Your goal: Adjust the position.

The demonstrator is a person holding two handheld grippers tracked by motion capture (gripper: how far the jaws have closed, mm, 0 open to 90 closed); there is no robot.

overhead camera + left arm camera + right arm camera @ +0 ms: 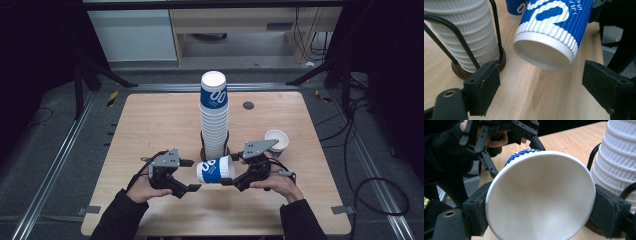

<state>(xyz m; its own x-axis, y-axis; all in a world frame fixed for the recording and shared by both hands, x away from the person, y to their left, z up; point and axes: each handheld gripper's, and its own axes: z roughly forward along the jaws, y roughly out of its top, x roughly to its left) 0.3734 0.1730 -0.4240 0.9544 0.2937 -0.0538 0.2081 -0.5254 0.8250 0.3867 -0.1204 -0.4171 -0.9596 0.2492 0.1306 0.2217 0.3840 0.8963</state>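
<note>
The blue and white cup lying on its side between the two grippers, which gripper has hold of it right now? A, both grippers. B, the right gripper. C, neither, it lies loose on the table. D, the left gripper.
B: the right gripper clamps the cup at its open rim, while the left gripper stands open, clear of its base.

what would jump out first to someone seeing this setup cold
The tall stack of blue-and-white paper cups rising from a wire holder at the table's centre. Just in front, the right gripper pinches one cup sideways by its mouth, its base facing the left gripper's open jaws.
</note>
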